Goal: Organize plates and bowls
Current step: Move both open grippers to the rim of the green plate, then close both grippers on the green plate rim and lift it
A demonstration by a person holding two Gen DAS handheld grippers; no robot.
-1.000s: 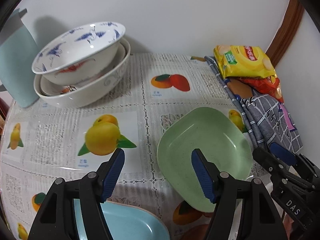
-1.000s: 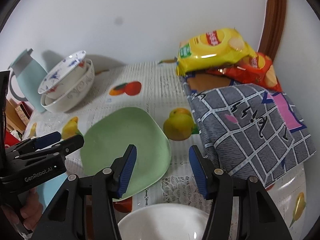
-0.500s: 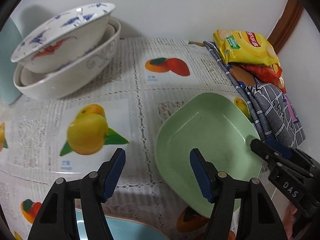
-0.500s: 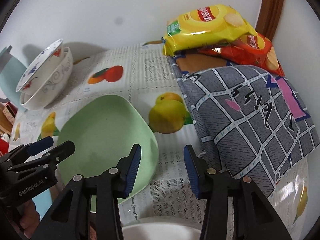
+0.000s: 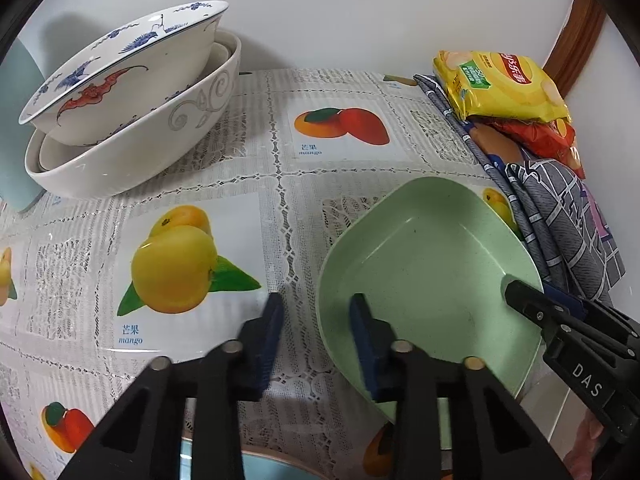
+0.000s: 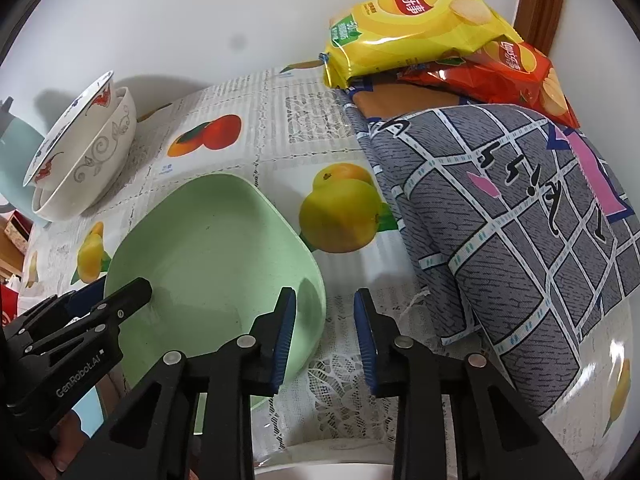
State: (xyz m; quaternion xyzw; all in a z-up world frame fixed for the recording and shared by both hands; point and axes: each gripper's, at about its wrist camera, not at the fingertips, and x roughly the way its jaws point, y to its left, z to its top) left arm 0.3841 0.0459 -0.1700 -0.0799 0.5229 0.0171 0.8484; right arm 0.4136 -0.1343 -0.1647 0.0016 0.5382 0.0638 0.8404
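Observation:
A green square plate [image 5: 432, 264] [image 6: 208, 248] lies on the fruit-print tablecloth [image 5: 280, 168]. My left gripper [image 5: 316, 328] straddles the plate's left rim, one finger outside and one inside. Its jaws are closing, and a gap still shows between the outer pad and the rim. My right gripper [image 6: 325, 332] straddles the opposite rim the same way, jaws closing, pads not pressing. Each gripper also shows in the other's view at the plate's edge. At the back left a blue-and-white bowl [image 5: 120, 80] sits tilted in a bigger white bowl [image 5: 132, 160].
A grey checked cloth [image 6: 520, 220] with yellow [image 6: 416, 24] and red chip bags [image 6: 516, 68] fills the right side, close to the plate. A teal jug [image 5: 12, 140] stands at far left. A light blue plate [image 5: 260, 468] and a white dish [image 6: 320, 472] lie nearest me.
Both grippers have come down toward the green plate and their jaws have narrowed around its opposite rims. The plate has not moved.

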